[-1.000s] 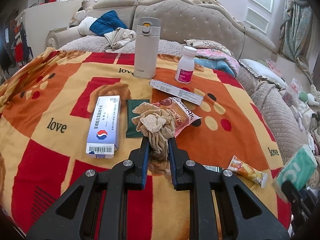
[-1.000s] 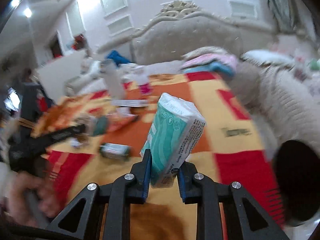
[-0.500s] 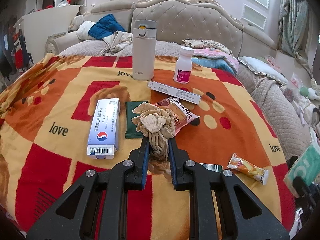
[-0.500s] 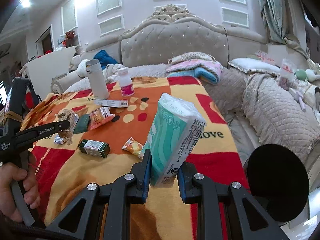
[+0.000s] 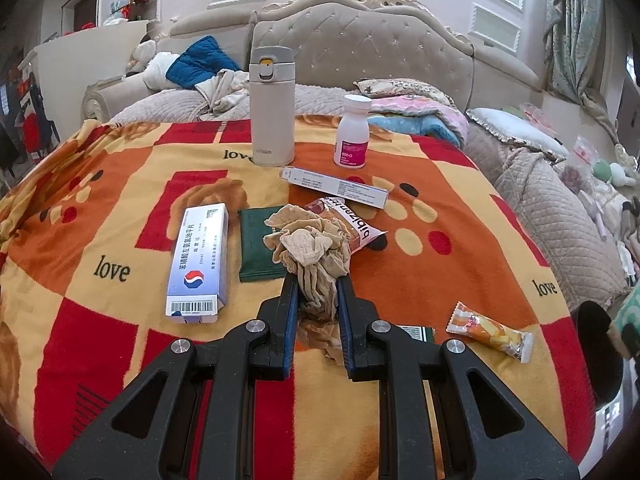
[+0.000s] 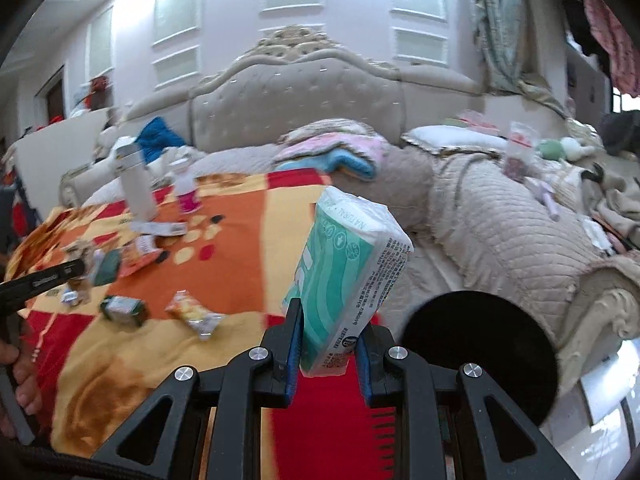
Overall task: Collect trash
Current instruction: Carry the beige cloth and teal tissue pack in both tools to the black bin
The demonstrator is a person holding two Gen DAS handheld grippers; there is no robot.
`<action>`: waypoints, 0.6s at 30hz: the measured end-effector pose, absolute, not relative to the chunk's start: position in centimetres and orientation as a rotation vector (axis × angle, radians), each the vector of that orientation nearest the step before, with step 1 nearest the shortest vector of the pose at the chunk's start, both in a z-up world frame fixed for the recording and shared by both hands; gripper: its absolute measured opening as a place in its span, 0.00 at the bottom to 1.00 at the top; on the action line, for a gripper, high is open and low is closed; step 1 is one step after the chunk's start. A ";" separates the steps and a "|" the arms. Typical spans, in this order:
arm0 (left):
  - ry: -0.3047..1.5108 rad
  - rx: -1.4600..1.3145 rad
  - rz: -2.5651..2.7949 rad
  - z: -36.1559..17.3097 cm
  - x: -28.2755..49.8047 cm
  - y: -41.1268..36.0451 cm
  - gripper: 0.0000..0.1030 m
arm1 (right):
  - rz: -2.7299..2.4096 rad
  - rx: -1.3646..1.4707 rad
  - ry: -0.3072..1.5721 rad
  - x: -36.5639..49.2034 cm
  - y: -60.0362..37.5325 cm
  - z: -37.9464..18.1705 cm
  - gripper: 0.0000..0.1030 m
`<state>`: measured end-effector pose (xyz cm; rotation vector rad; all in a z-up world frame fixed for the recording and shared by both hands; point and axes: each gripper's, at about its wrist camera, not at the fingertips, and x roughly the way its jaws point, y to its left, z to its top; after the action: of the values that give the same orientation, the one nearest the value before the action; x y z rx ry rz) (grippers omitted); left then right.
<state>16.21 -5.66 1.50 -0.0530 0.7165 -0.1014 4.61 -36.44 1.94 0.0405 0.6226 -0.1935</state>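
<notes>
My left gripper (image 5: 317, 284) is shut on a crumpled beige tissue wad (image 5: 308, 248) held just above the red and orange blanket (image 5: 120, 168). Under and behind the wad lie a dark green packet (image 5: 256, 244) and a pink snack wrapper (image 5: 352, 220). A yellow-orange snack wrapper (image 5: 490, 330) lies to the right. In the right wrist view my right gripper (image 6: 328, 316) is shut on a teal and white tissue pack (image 6: 348, 272), tilted, near a black round bin (image 6: 480, 356) at the blanket's right edge. The left gripper (image 6: 52, 276) shows at the far left there.
A beige flask (image 5: 272, 108), a white pill bottle with pink label (image 5: 353, 132), a long white box (image 5: 334, 186) and a blue-white medicine box (image 5: 198, 264) stand or lie on the blanket. A small green box (image 6: 122, 308) lies near the wrapper. A quilted beige sofa (image 6: 500, 232) lies right.
The right gripper has swung to the right with the tissue pack, bringing the black bin closer below it. The left gripper has kept still with the wad.
</notes>
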 end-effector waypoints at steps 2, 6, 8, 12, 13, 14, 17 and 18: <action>0.716 -0.050 -0.107 1.5 16.2 -5.8 0.15 | -0.221 0.039 0.627 4.2 -38.0 2.0 0.21; 0.714 -0.041 -0.116 1.5 16.2 -6.1 0.15 | -0.289 -0.008 0.642 3.6 -41.1 2.0 0.21; 0.708 -0.034 -0.121 1.6 16.2 -6.3 0.15 | -0.321 -0.009 0.649 3.3 -42.8 1.9 0.21; 0.703 -0.020 -0.141 1.7 16.0 -6.7 0.15 | -0.375 -0.006 0.659 2.2 -45.7 1.7 0.21; 0.703 -0.018 -0.147 1.7 16.1 -6.8 0.15 | -0.382 0.005 0.662 2.0 -46.2 1.6 0.21; 0.705 -0.015 -0.159 1.6 16.1 -7.0 0.15 | -0.388 0.018 0.665 1.7 -46.7 1.6 0.21; 0.720 -0.011 -0.229 1.5 16.2 -7.8 0.15 | -0.391 0.044 0.671 1.0 -47.7 1.4 0.21; 0.722 -0.009 -0.253 1.5 16.0 -8.2 0.15 | -0.386 0.041 0.675 0.8 -47.7 1.3 0.21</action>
<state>16.02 -8.21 1.55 -0.0092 0.7218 -0.2533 0.81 -47.69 1.35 0.0410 0.6751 -0.3863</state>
